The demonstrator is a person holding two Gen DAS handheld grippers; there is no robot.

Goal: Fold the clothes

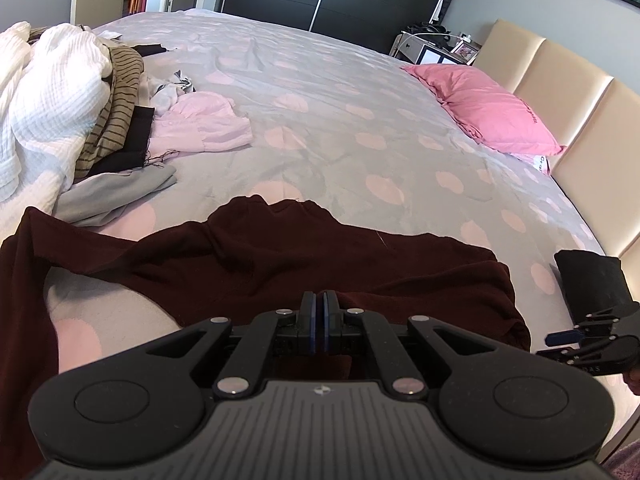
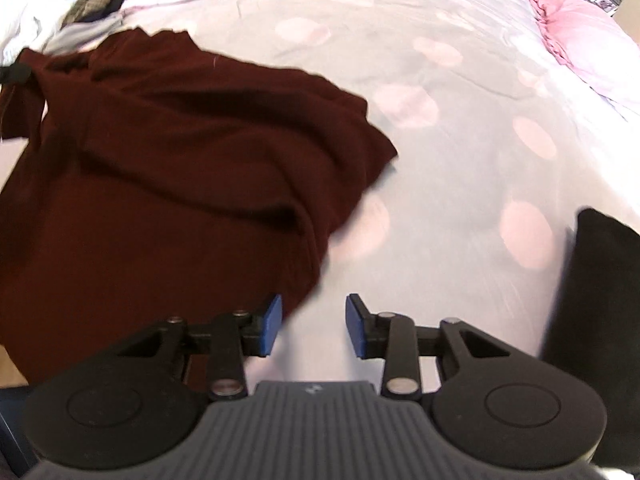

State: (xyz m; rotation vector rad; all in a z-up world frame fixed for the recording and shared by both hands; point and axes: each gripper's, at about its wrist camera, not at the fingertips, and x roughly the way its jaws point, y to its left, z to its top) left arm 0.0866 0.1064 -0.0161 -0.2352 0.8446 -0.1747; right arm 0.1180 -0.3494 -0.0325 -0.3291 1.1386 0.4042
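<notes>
Taking the dark red garment (image 1: 260, 256) as your landmark: to its far left sits the pile of clothes (image 1: 92, 112), white, striped, black, grey and pale pink pieces heaped together on the bed (image 1: 360, 92). The garment itself lies rumpled at the near edge of the bed, one long strip trailing off to its left side, folds bunched across its middle.

Your left gripper (image 1: 319, 312) sits at the garment's near hem with its jaws pressed together; whether cloth is pinched between them cannot be told. Just right of the garment's near corner, your right gripper (image 2: 314, 326) hovers with jaws apart and nothing between them. Further right lies a black folded piece (image 2: 592, 288), and far right the pink pillow (image 1: 488, 108).

The step looks like laying the garment out for a fold. It calls for your right jaws to catch that right corner, then both ends to be drawn taut.
</notes>
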